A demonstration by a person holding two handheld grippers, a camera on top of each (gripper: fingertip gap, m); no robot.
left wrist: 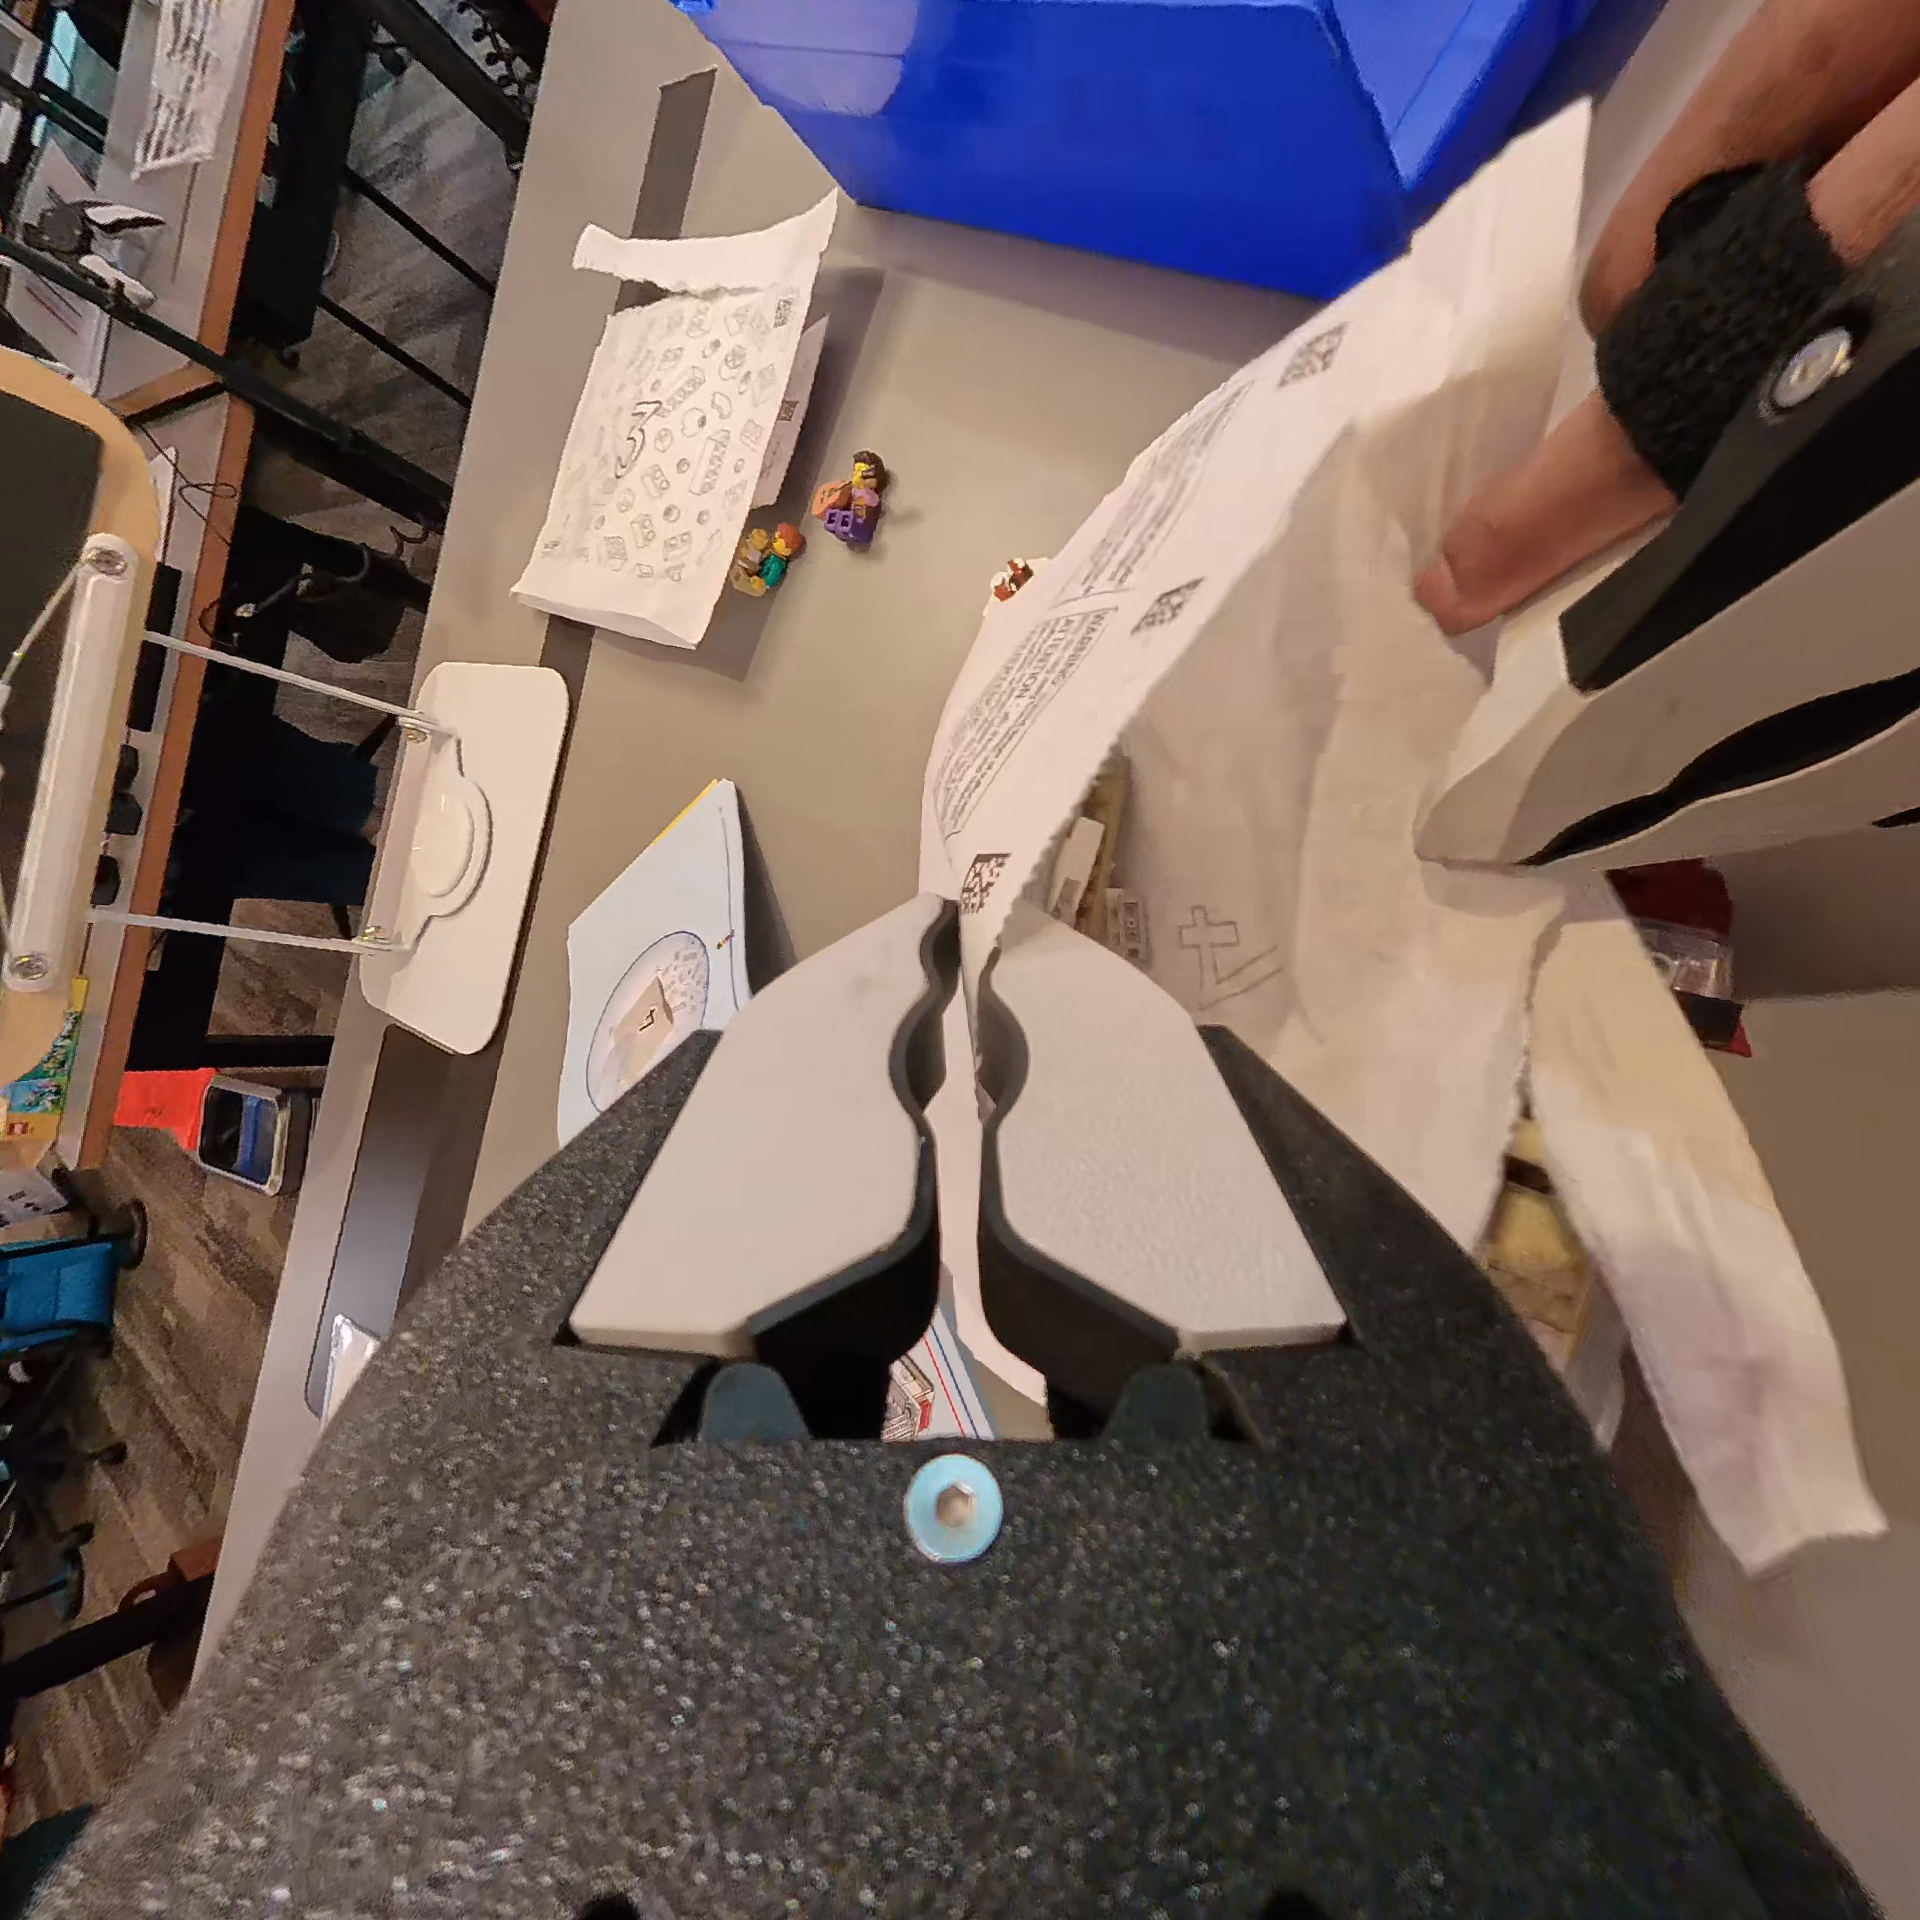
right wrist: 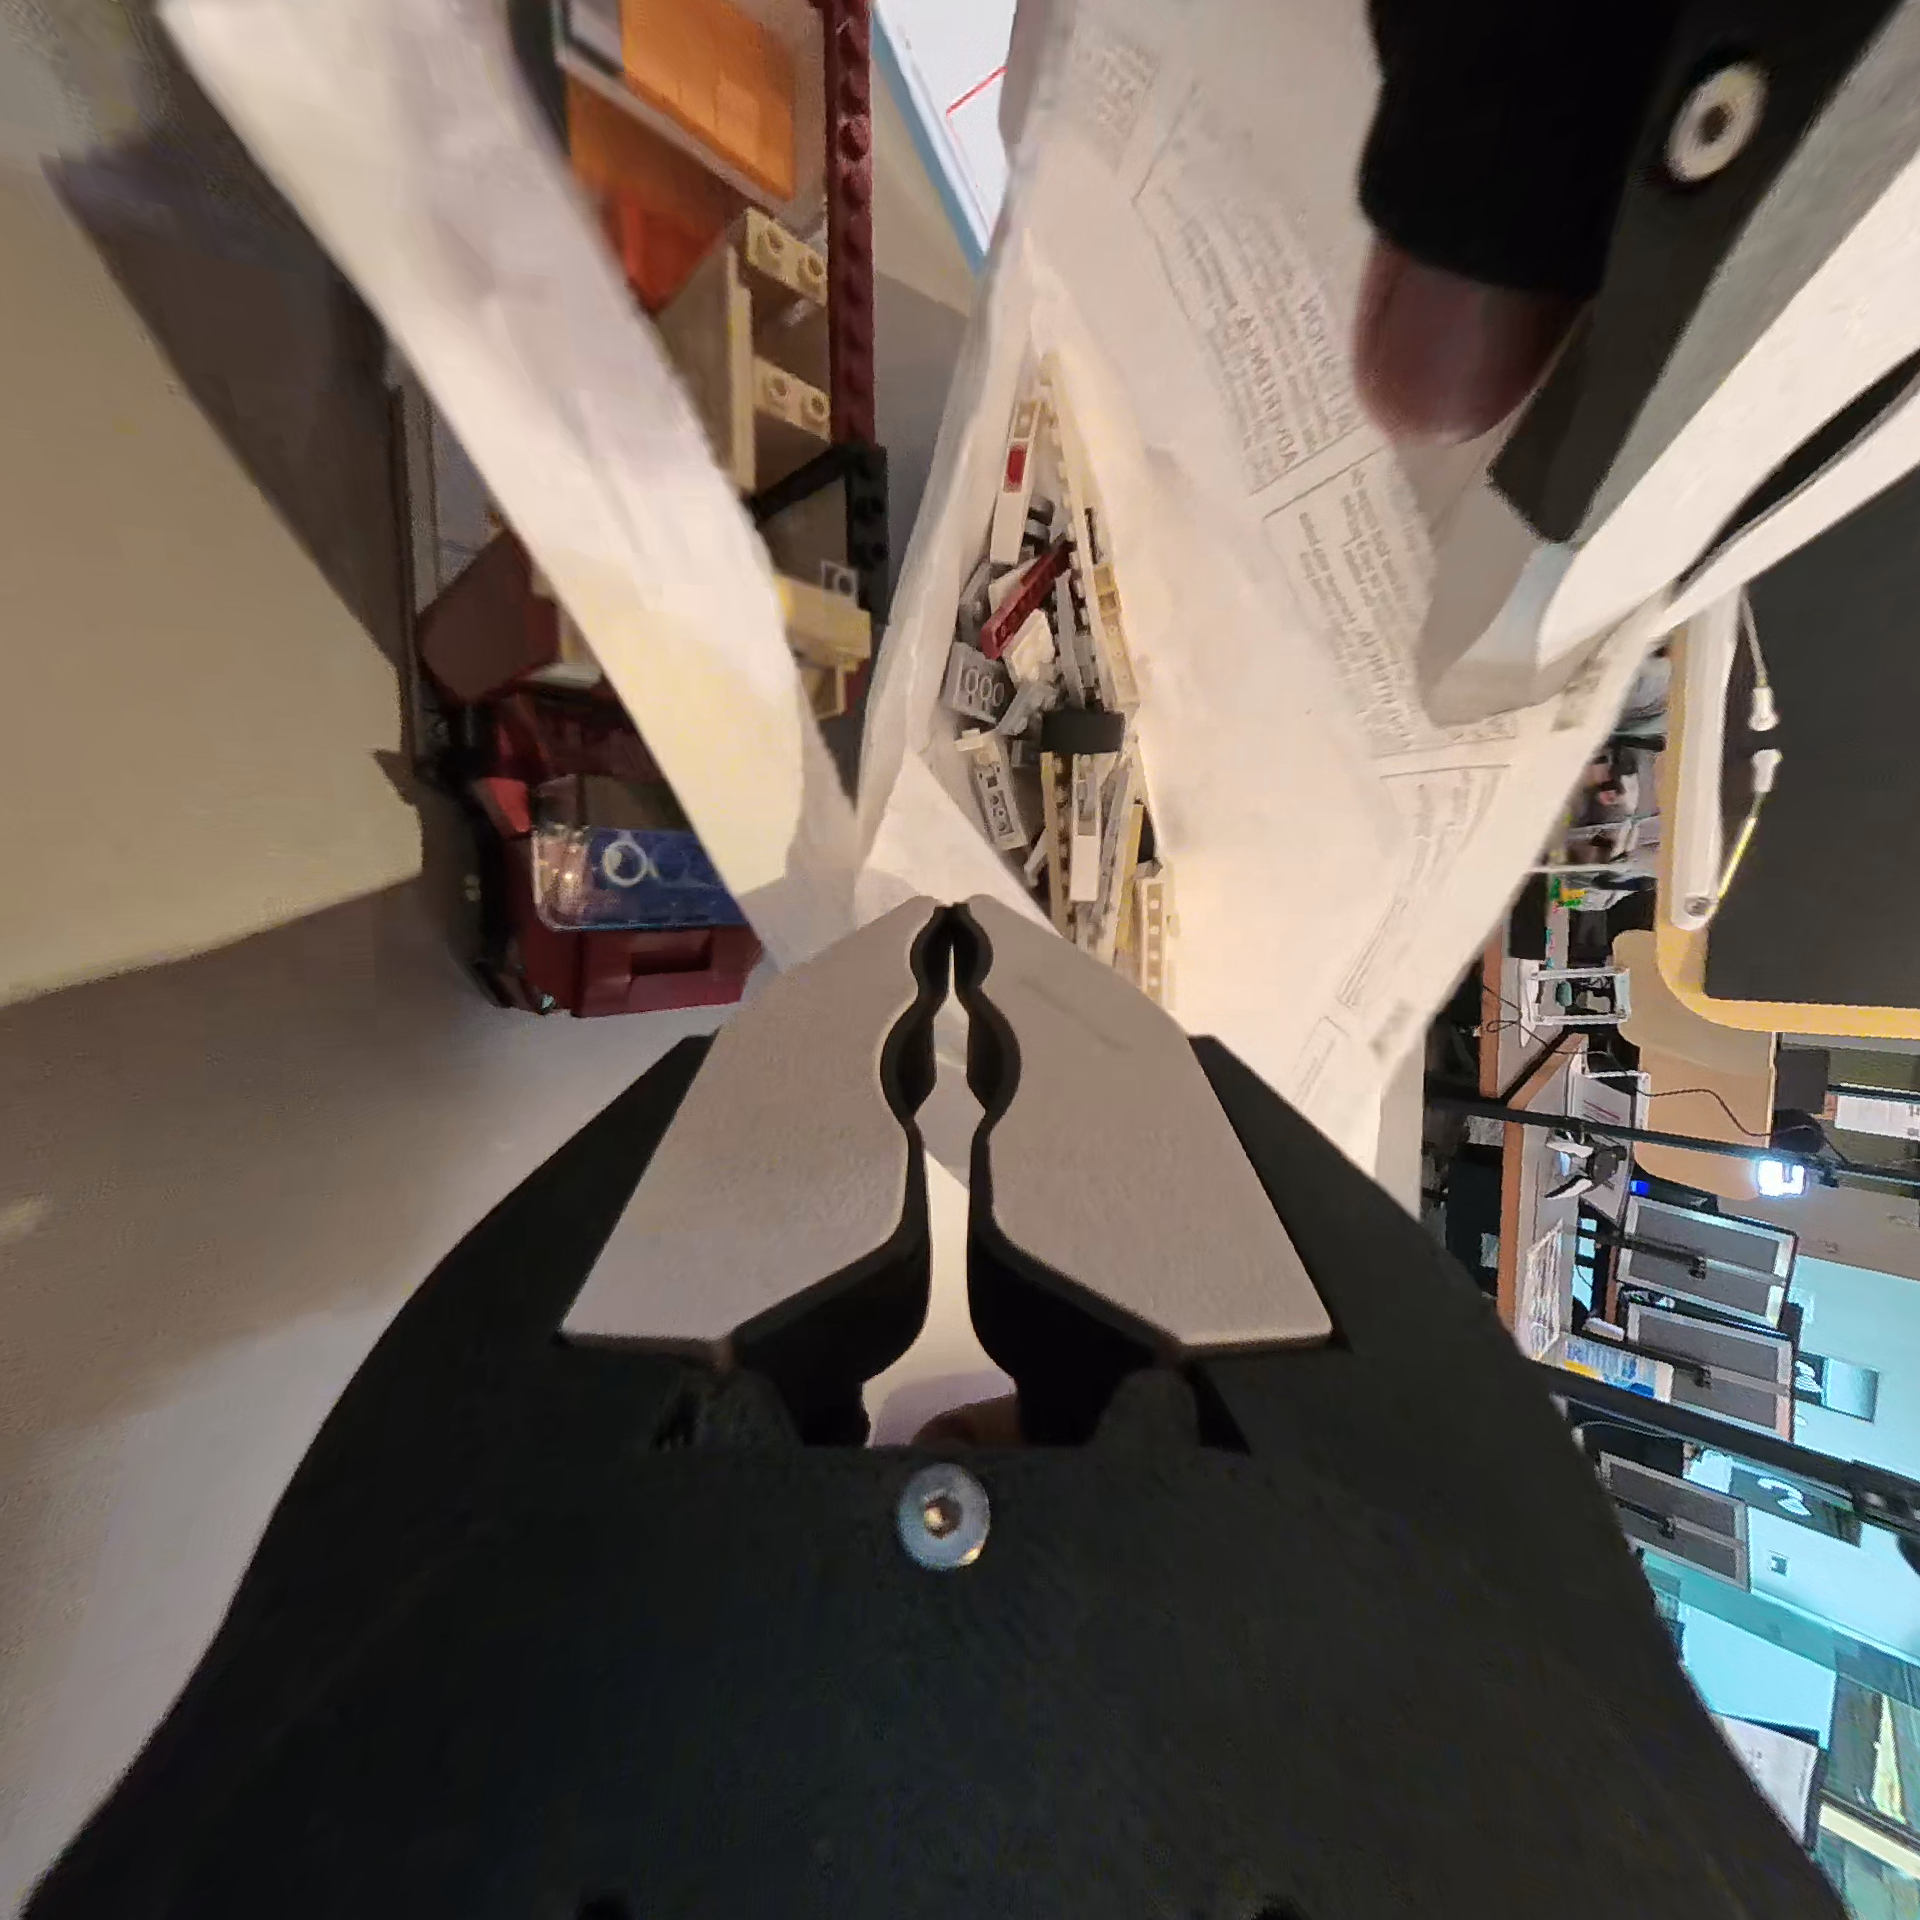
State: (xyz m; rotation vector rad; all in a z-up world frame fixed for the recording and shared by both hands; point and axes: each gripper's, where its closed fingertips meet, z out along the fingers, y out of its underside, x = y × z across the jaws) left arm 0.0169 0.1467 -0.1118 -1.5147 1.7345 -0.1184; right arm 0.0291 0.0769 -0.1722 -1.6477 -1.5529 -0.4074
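Observation:
My left gripper (left wrist: 961, 925) is shut on the torn edge of a white printed paper bag (left wrist: 1195, 582), and the sheet runs between its pads. My right gripper (right wrist: 951, 914) is shut on the bag's opposite edge (right wrist: 1247, 727). It also shows in the left wrist view (left wrist: 1475, 847) at the right, with a person's finger (left wrist: 1496, 561) on it. Between them the bag is held open over the grey table (left wrist: 852, 727). Several small grey, tan and white bricks (right wrist: 1039, 707) lie inside. The left gripper (right wrist: 1475, 675) shows at the upper right of the right wrist view.
A blue bin (left wrist: 1091, 125) stands at the table's far end. An emptied torn bag (left wrist: 675, 447), two minifigures (left wrist: 854, 499), an instruction booklet (left wrist: 665, 966) and a white stand base (left wrist: 457, 852) lie to the left. A dark red and tan brick build (right wrist: 790, 343) stands close behind the bag. About 10 cm separates my left fingertips from my right.

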